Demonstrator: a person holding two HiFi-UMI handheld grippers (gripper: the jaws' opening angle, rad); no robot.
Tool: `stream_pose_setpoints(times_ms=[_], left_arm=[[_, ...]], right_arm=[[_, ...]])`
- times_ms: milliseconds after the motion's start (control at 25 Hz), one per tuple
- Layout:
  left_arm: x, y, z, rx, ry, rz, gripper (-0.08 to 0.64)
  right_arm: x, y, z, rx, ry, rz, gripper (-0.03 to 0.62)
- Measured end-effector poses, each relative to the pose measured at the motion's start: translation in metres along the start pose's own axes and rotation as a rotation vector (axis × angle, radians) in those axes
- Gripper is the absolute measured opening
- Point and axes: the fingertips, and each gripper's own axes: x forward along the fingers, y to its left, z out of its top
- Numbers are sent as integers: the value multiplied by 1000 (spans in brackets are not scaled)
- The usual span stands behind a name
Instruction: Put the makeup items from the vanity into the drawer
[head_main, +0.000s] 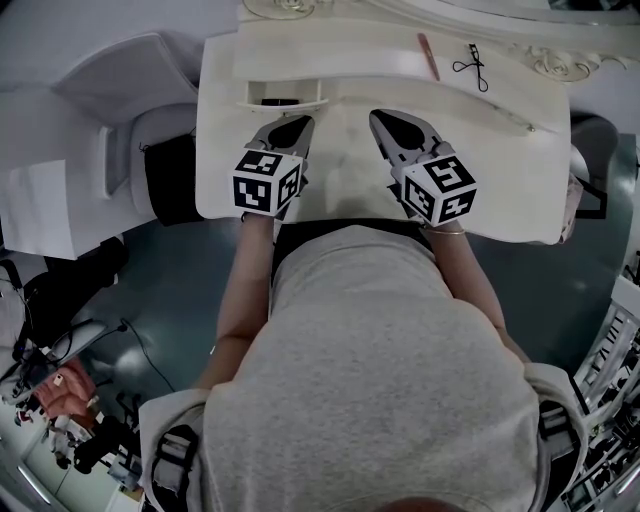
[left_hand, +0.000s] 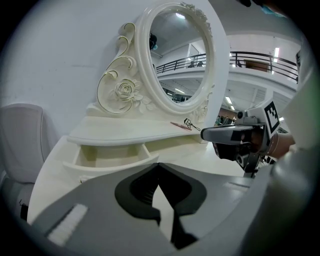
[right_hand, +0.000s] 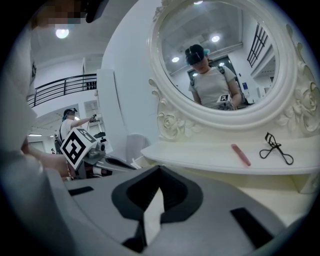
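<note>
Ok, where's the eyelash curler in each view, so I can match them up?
Head view: eyelash curler upper right, on the raised shelf.
Left gripper view: eyelash curler right of centre, on that shelf below the mirror.
Right gripper view: eyelash curler far right, on the shelf.
Shared landmark: the pink stick lying just left of it in all three.

On the desk's (head_main: 340, 170) raised shelf (head_main: 330, 50), 1 makeup pencil (head_main: 428, 56) lies just left of 1 eyelash curler (head_main: 472, 66). The open drawer (head_main: 300, 104) sits under the shelf's left end, and the mirror (left_hand: 177, 55) stands behind.
</note>
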Motion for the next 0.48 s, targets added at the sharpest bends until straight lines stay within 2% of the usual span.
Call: stream_pose_setpoints(times_ms=[480], left_arm=[[-4,-1,1,9,-1,-1,9]], right_arm=[[-3,4,5,2,-14,19,8]])
